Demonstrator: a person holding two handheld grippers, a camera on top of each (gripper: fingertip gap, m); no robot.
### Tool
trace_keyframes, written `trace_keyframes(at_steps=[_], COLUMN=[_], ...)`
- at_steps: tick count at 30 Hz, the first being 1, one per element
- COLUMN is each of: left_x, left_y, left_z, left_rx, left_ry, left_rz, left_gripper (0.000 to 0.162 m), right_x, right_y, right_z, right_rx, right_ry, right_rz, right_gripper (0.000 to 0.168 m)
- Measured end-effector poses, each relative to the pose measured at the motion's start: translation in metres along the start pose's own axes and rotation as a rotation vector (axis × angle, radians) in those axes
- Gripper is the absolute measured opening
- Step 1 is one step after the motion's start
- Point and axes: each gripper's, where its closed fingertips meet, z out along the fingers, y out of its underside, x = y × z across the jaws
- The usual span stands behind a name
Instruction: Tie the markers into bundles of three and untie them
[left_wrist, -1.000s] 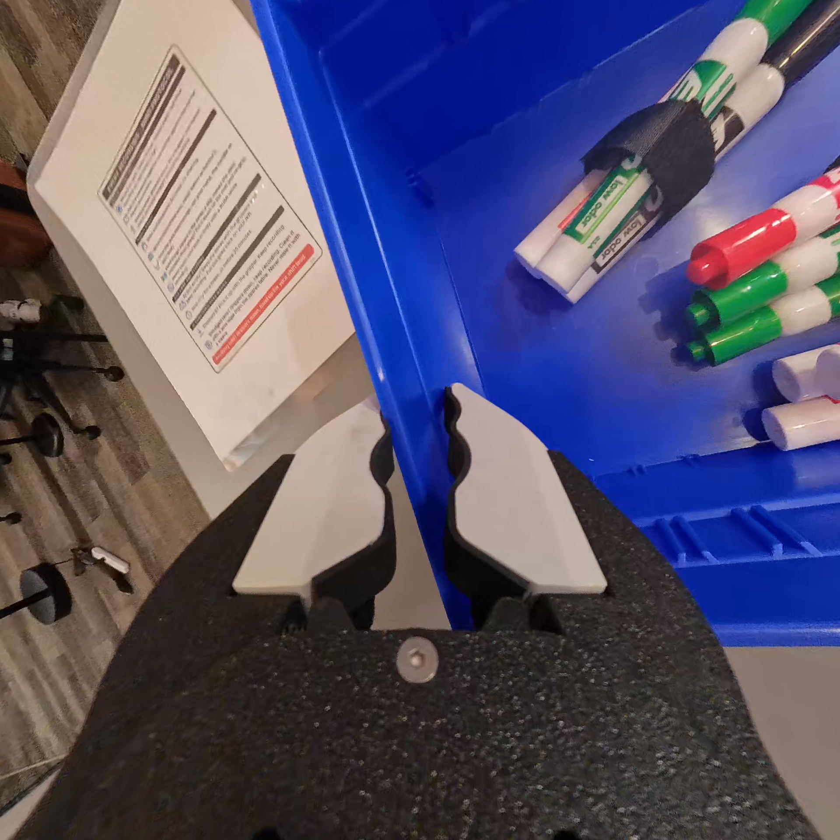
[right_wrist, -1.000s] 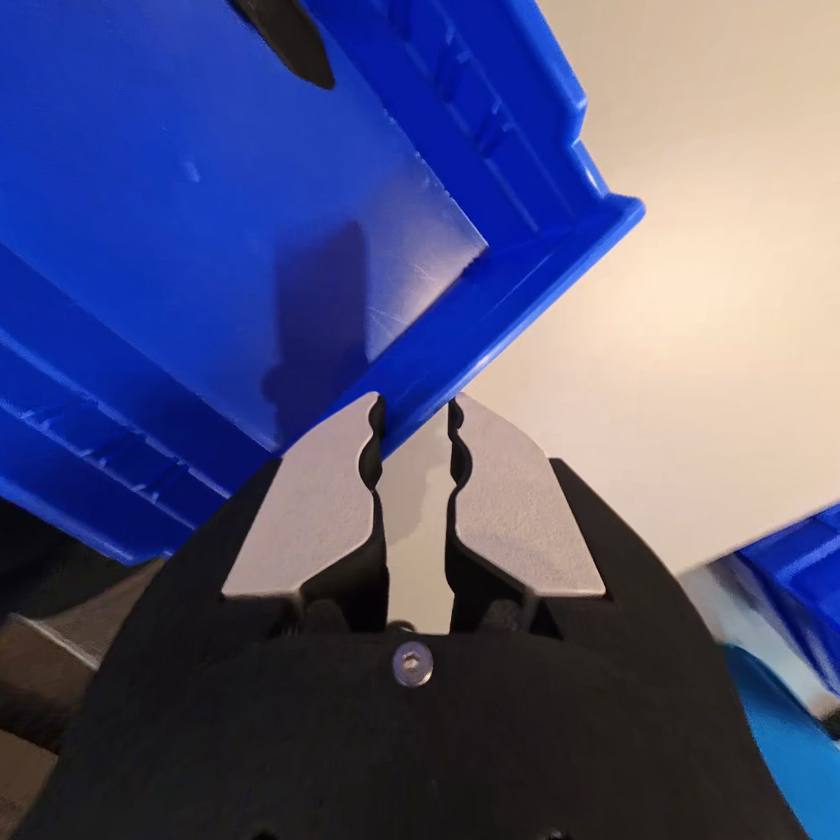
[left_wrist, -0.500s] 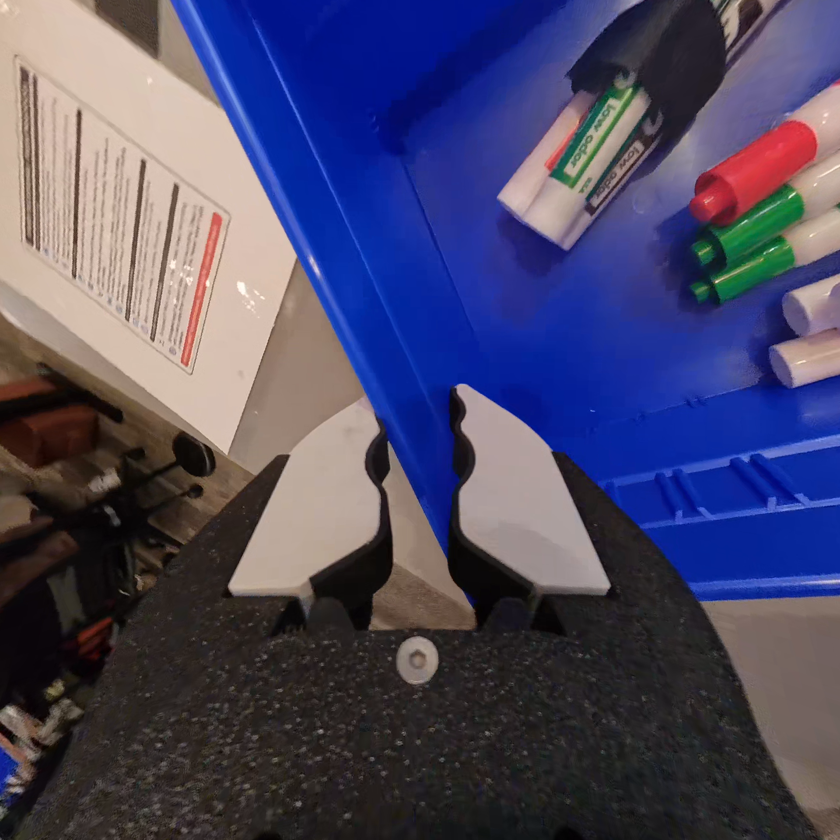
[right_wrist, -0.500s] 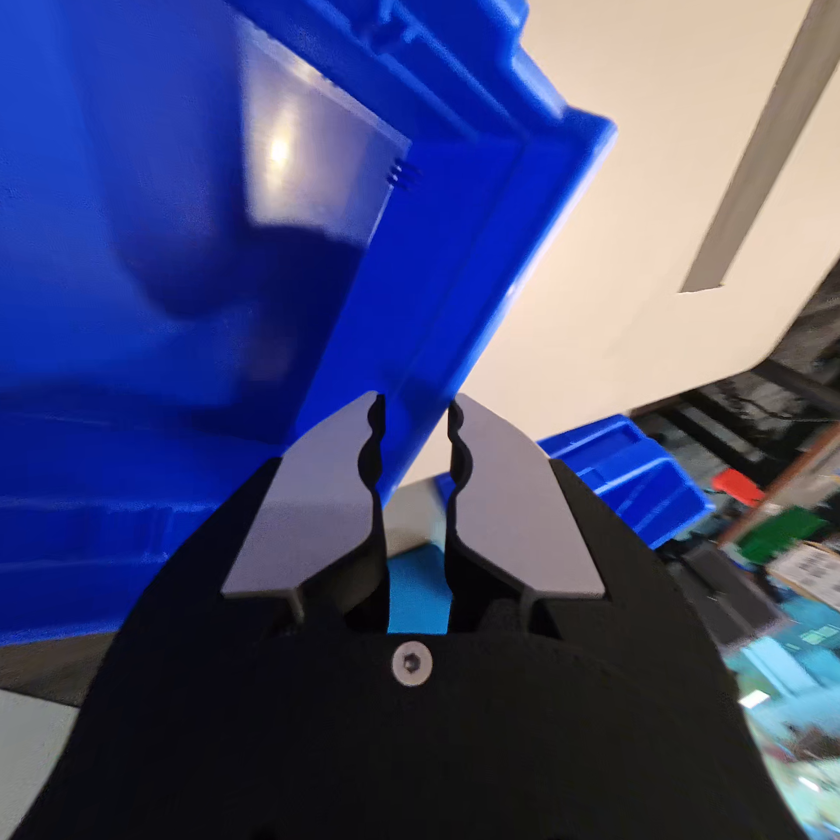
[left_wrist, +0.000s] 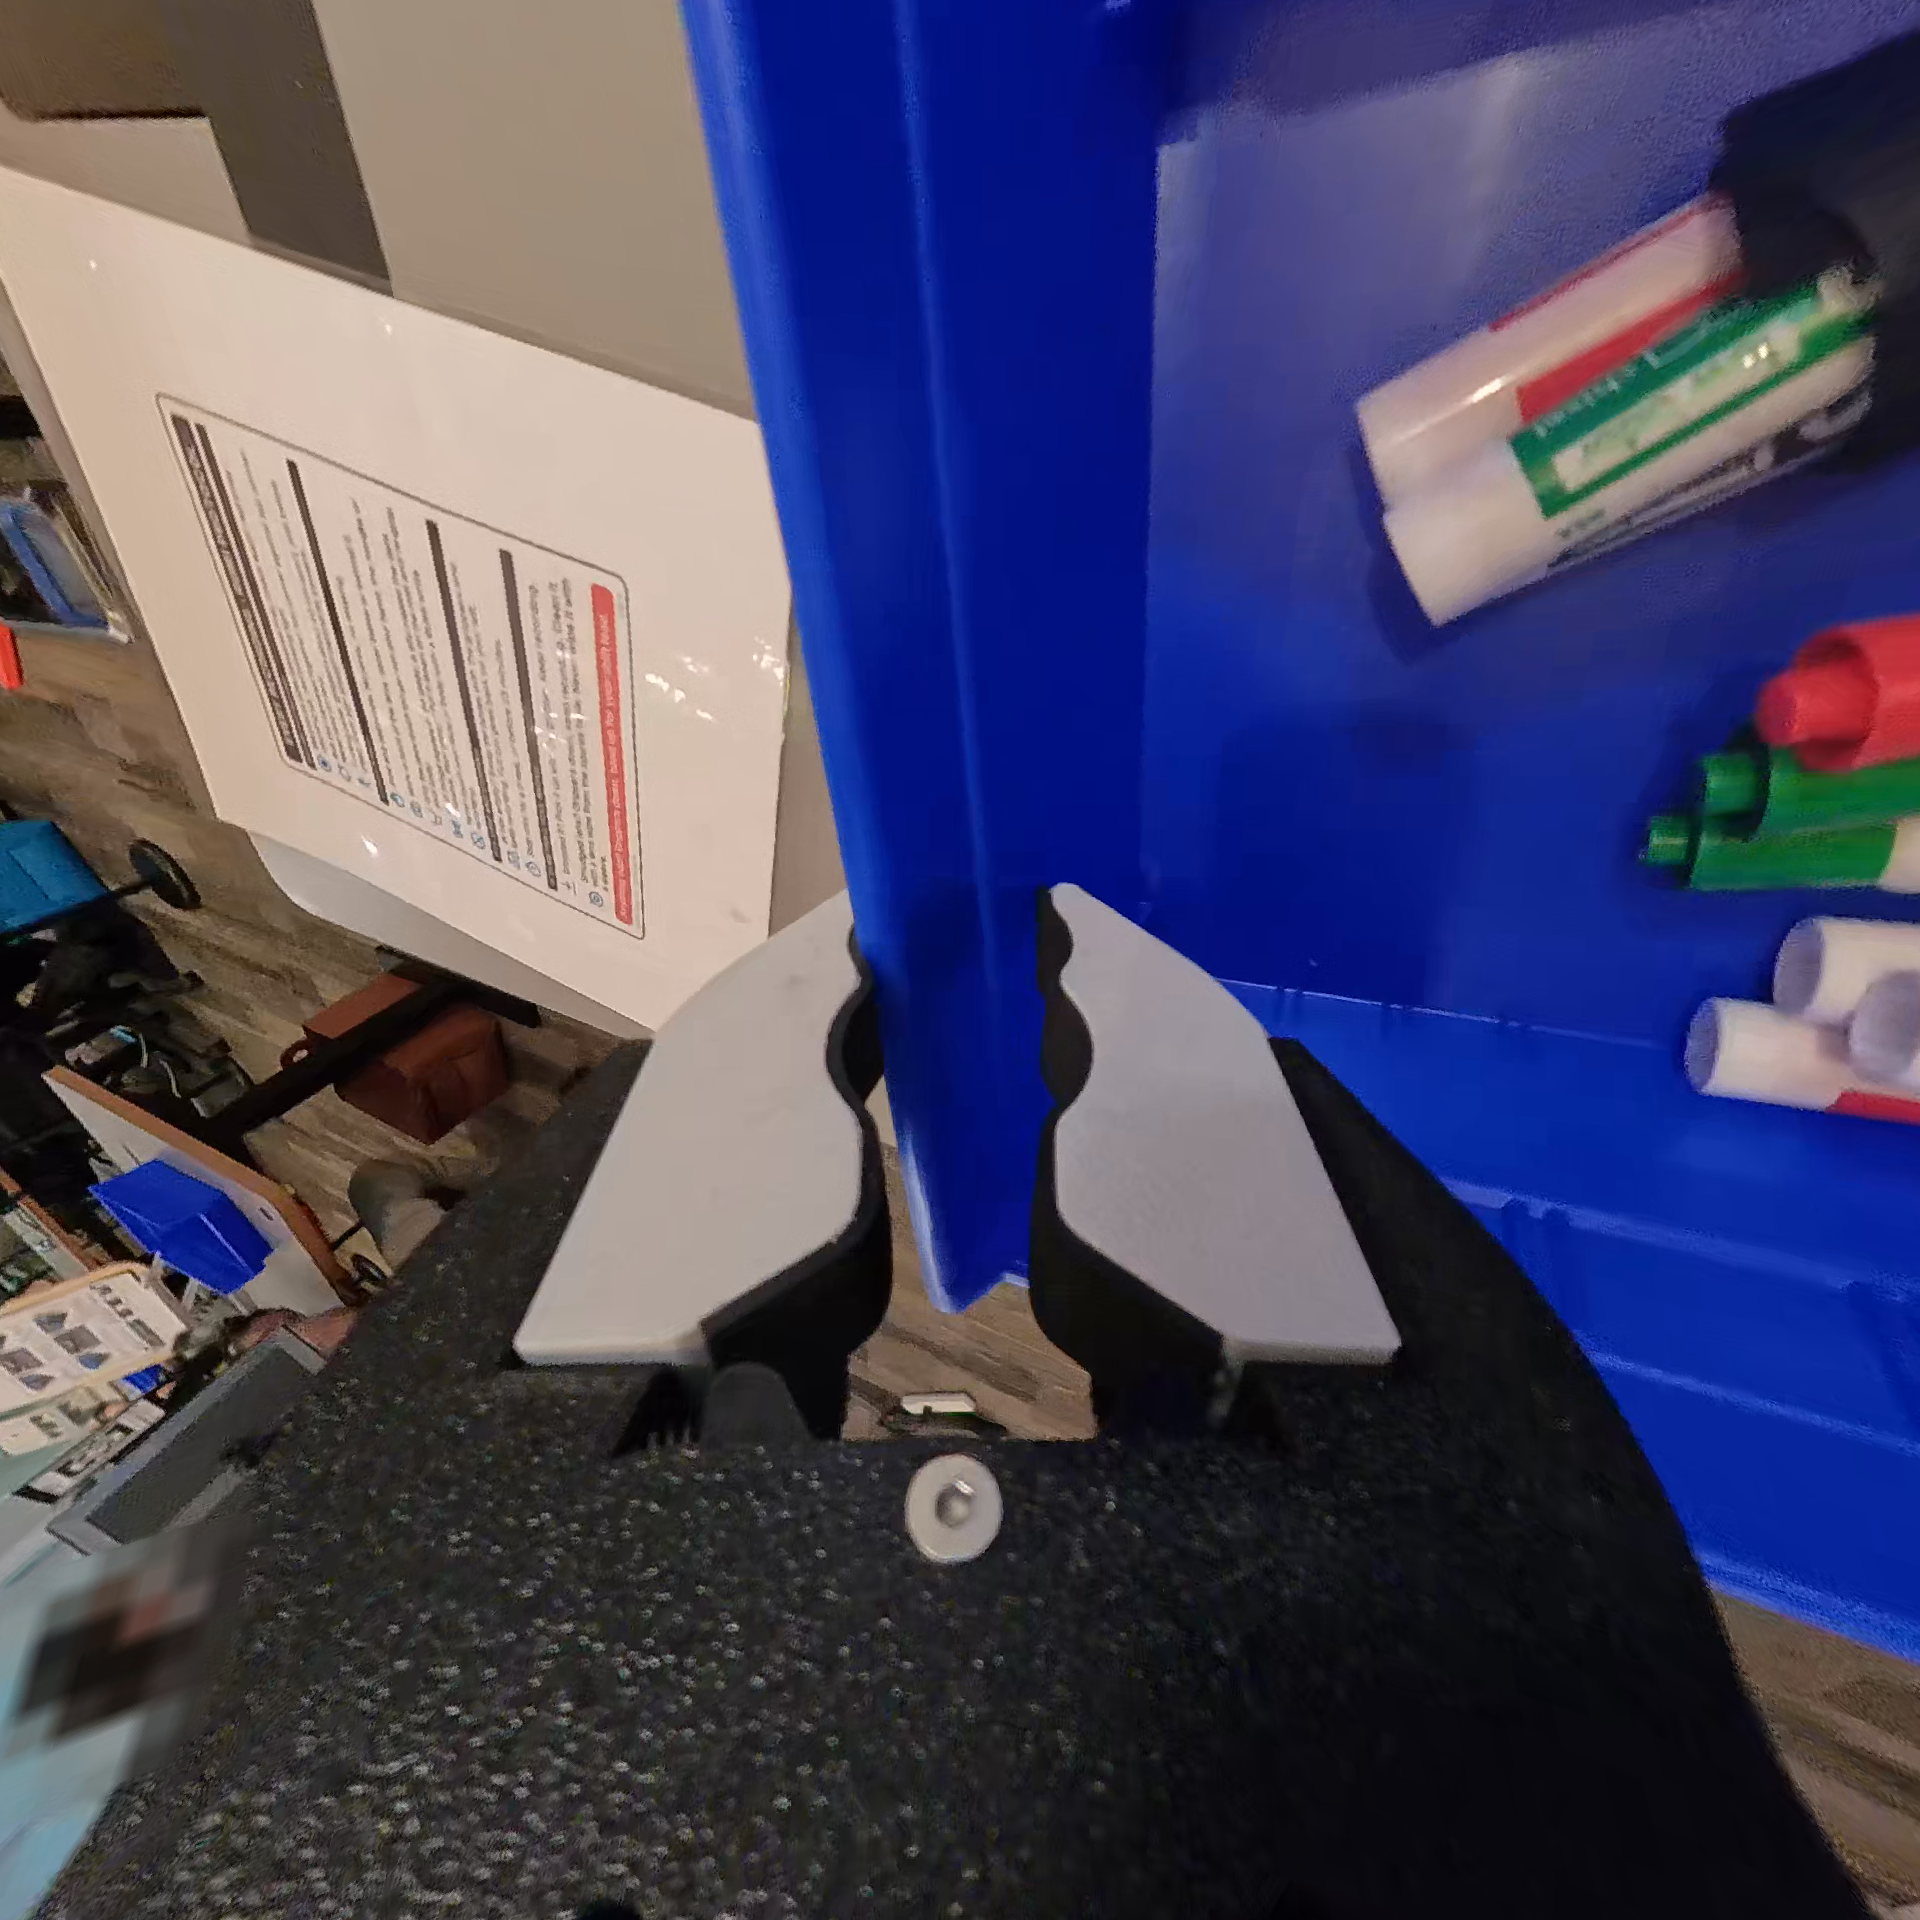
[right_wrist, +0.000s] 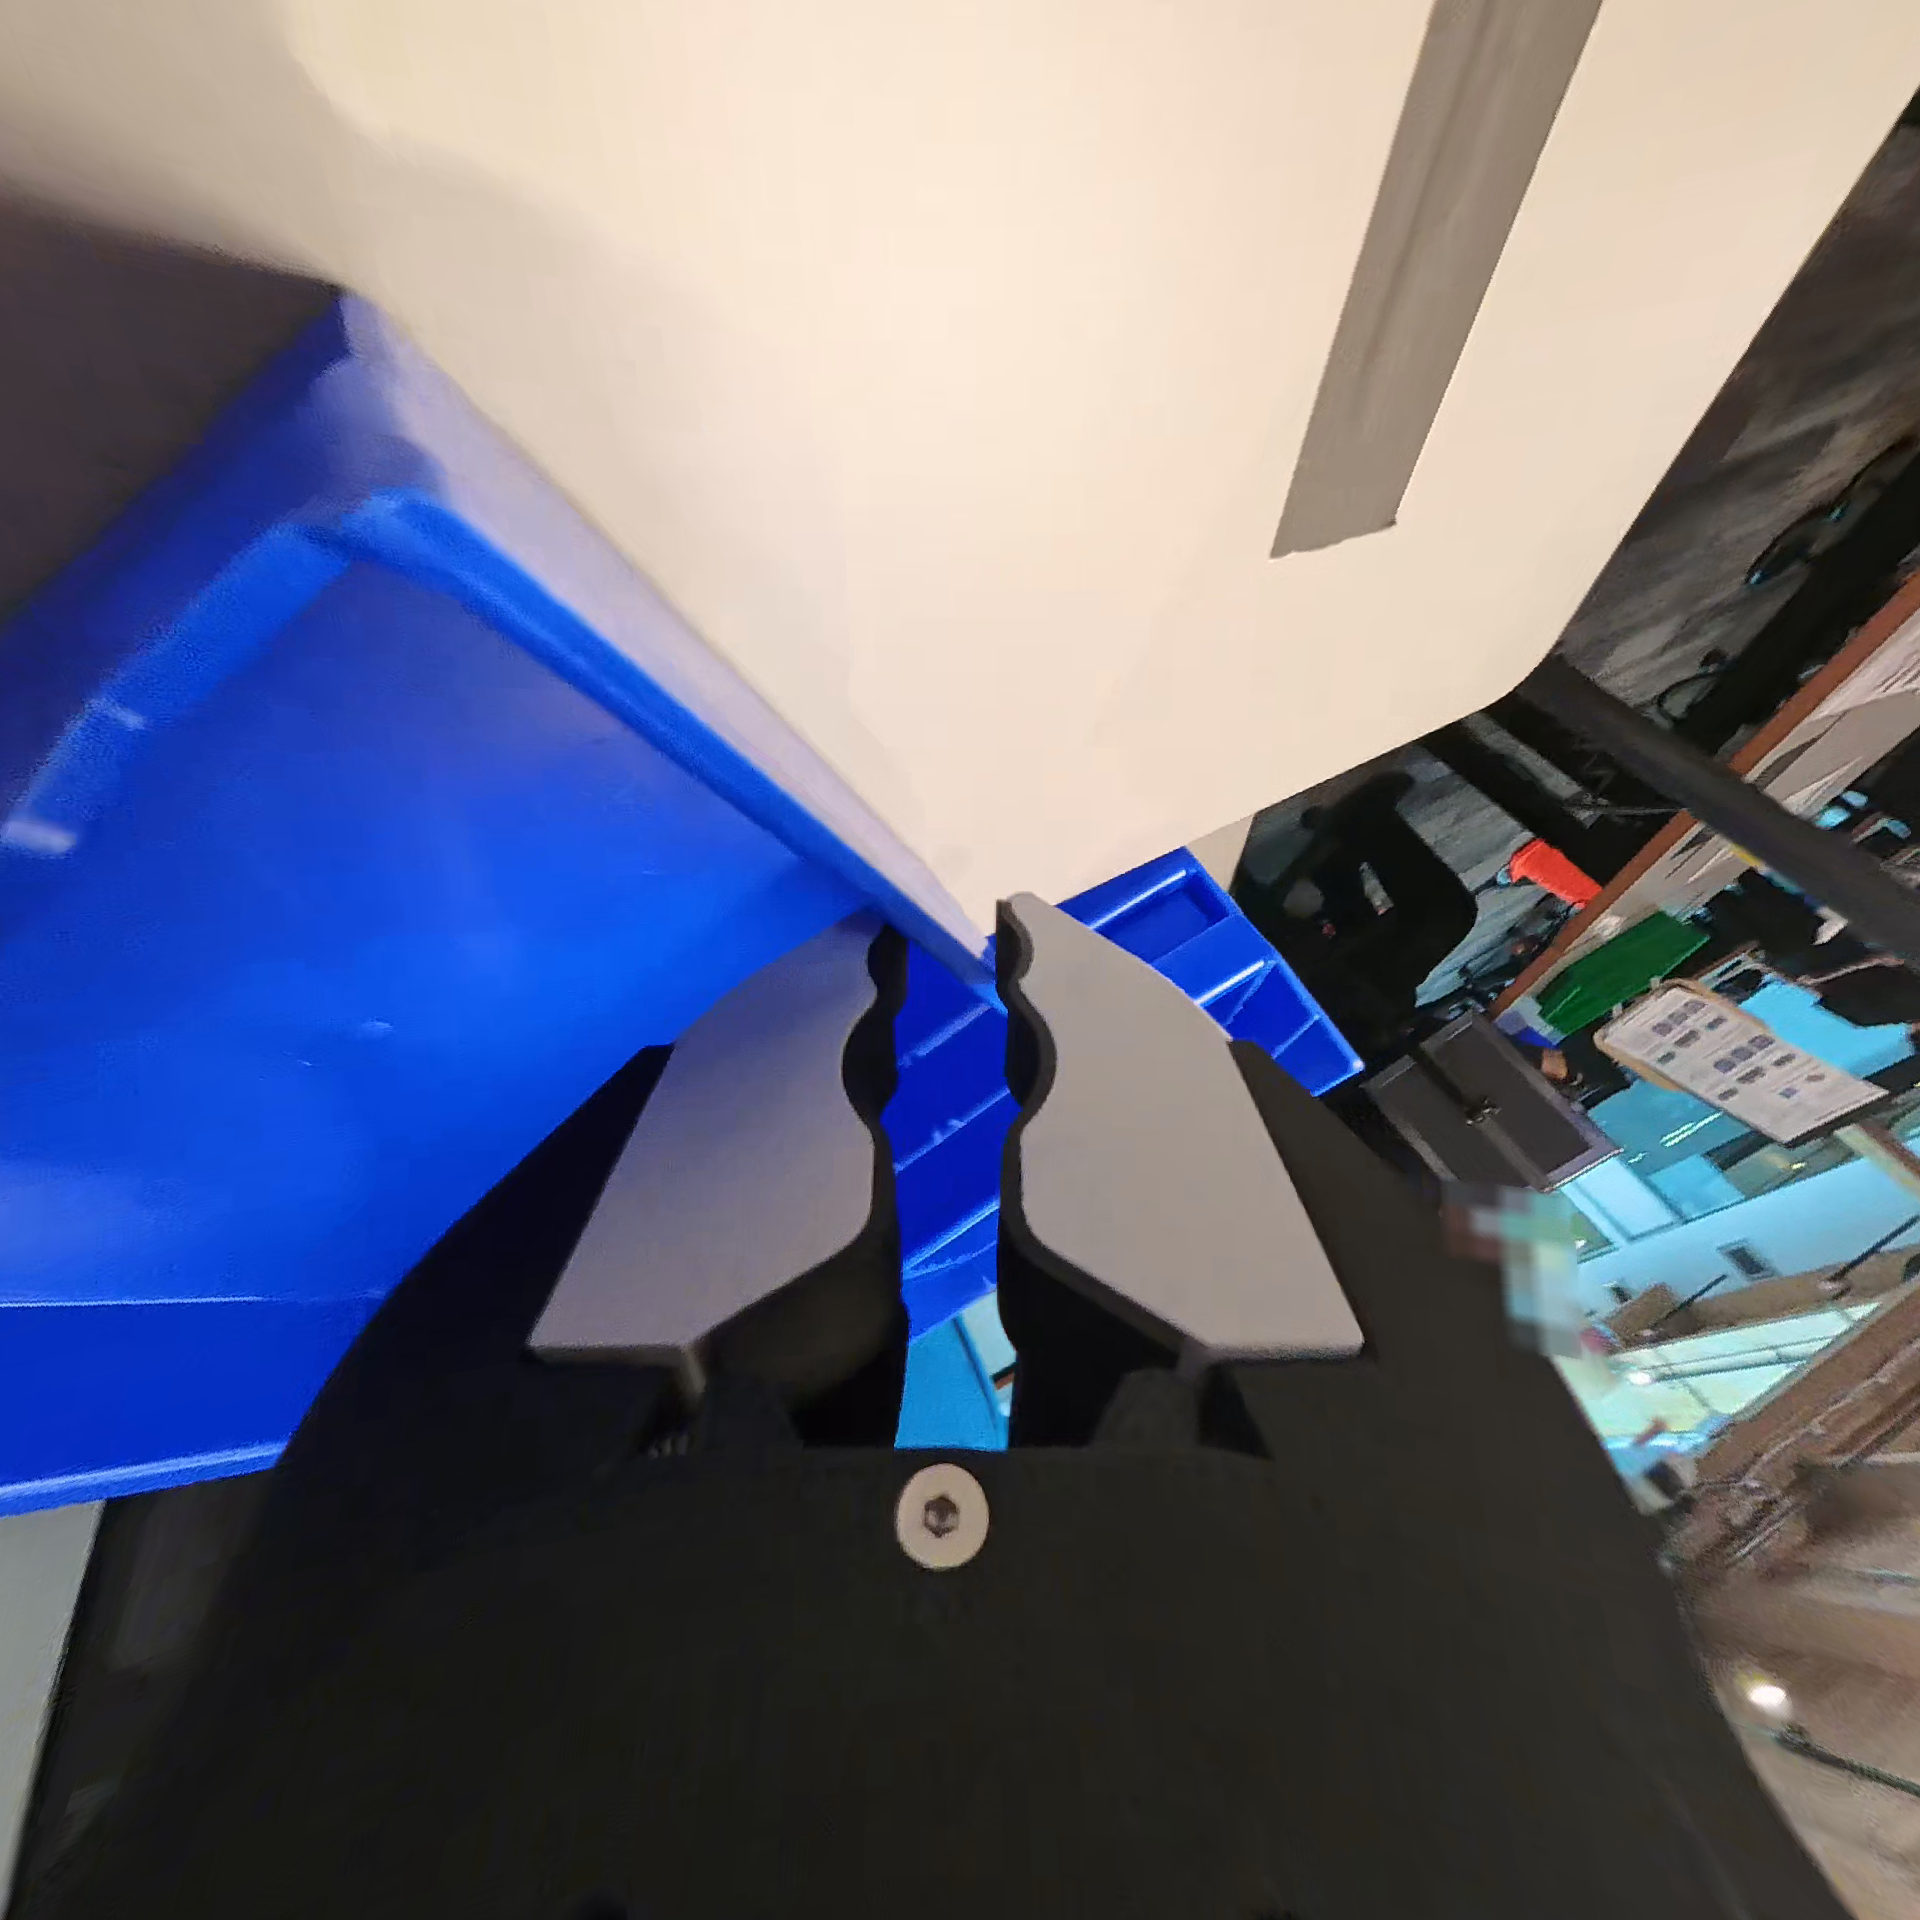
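Blue bin (left_wrist: 935, 520): my left gripper (left_wrist: 956, 935) has its fingers clamped on the side wall at a corner, wall edge-on between them. My right gripper (right_wrist: 945, 935) pinches the opposite rim, fingers narrow. Markers inside: strapped bundle (left_wrist: 1621, 405) plus loose red/green ones (left_wrist: 1808, 810), cut off at frame right, blurred. White surface (right_wrist: 1039, 364) beyond, open edge nearby.

Blue bin (left_wrist: 935, 520) fills twelve to three o'clock. Its markers (left_wrist: 1621, 416) are white-bodied with red and green bands, under a black strap (left_wrist: 1808, 208); red (left_wrist: 1839, 696) and green caps (left_wrist: 1787, 831) at three. White sheet (left_wrist: 416, 644), black lines, at ten.
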Motion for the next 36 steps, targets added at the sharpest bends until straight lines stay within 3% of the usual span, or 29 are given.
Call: trace_keyframes(at_steps=[14, 25, 32, 36], left_x=[-0.023, -0.045, -0.044, -0.053], left_y=[0.003, 0.004, 0.029, 0.031], left_z=[0.010, 0.018, 0.006, -0.033], left_rx=[-0.017, -0.062, -0.217, -0.190], left_ry=[-0.064, -0.159, -0.236, -0.334], left_rz=[-0.005, -0.016, -0.059, -0.151], left_gripper=[0.029, 0.035, 0.081, 0.084], right_x=[0.024, 0.035, 0.049, 0.040], right_y=[-0.022, -0.021, 0.016, 0.019], right_z=[0.005, 0.009, -0.020, -0.064], right_rx=[0.010, -0.015, -0.016, 0.085], right_ry=[-0.090, -0.065, 0.090, 0.120], right_rz=[0.327, 0.402, 0.511, 0.579], right_gripper=[0.016, 0.018, 0.039, 0.043])
